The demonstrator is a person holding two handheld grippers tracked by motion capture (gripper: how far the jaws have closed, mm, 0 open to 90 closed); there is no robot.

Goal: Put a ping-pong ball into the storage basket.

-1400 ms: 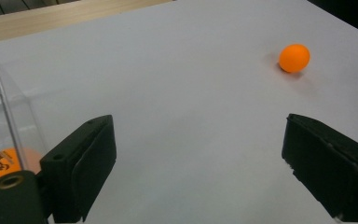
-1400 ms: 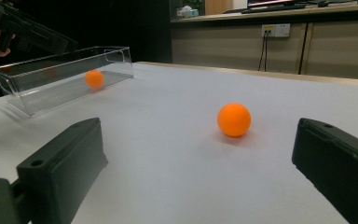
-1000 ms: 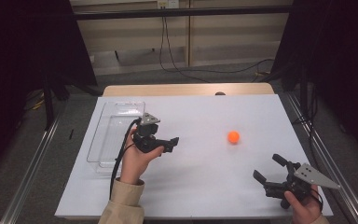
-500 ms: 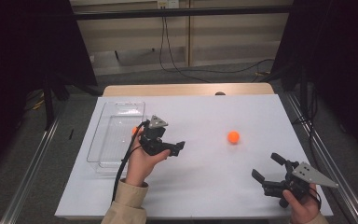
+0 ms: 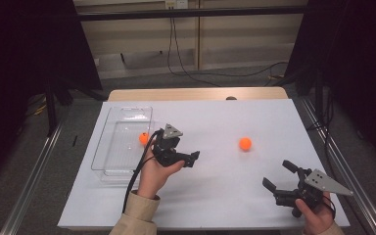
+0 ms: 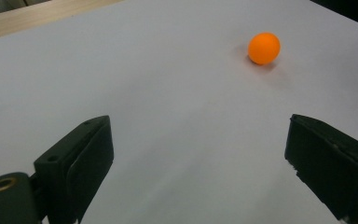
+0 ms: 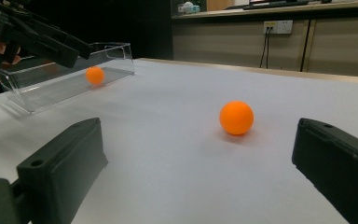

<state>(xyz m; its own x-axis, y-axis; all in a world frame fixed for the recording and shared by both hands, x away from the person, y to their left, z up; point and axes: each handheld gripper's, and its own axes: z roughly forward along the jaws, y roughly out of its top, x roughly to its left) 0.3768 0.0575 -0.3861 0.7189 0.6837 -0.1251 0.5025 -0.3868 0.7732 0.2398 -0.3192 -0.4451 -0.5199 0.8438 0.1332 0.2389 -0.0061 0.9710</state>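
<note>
An orange ball lies on the white table, right of the middle. A second orange ball rests inside the clear plastic tray at the left. My left gripper hovers just right of the tray, open and empty, pointing toward the loose ball, which lies well ahead of its jaws. My right gripper stays low near the front right corner, open and empty. It faces the loose ball, with the tray and its ball farther off.
The other hand's gripper shows at the upper left in the right gripper view, above the tray. A wooden strip borders the table's far edge. Metal rails run along both sides. Cables lie on the floor beyond.
My left gripper has shifted a little to the right, away from the tray, and the ball inside the tray has come into plain view. The right gripper has kept still.
</note>
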